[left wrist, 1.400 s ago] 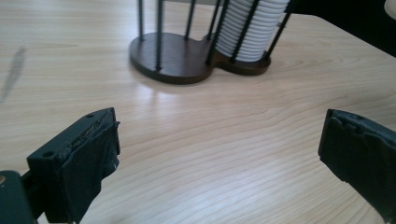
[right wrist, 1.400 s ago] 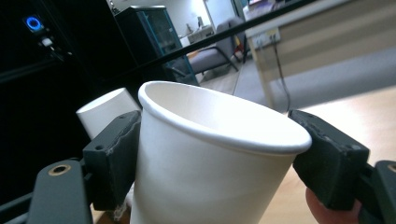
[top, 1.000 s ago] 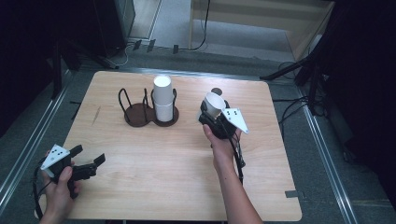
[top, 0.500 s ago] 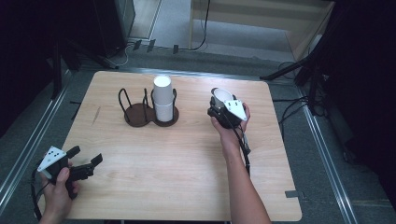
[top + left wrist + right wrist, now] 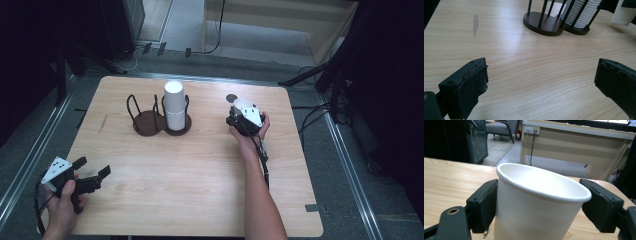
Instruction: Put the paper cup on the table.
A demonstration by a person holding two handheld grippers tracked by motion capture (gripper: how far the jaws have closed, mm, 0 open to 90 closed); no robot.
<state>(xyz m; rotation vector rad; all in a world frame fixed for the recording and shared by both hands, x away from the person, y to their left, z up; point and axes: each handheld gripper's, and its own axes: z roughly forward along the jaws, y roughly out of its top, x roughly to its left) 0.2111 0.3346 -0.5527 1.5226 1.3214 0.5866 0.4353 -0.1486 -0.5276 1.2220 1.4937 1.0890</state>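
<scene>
While the right gripper (image 5: 541, 202) has just been opening around the smooth white paper cup (image 5: 536, 207), its left pad touching, the left gripper (image 5: 541, 82) gapes empty over grained wood, facing the dark wire-post cup holder (image 5: 549, 21).

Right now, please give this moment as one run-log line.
right gripper: jaws just opening, paper cup between them | left gripper: open, empty | cup stack: in holder

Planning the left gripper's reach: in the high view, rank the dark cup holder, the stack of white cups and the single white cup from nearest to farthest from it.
1. Dark cup holder, its empty ring, up and right of the left gripper.
2. Stack of white cups, in the holder's right ring.
3. Single white cup, far right, between the right gripper's jaws.
</scene>
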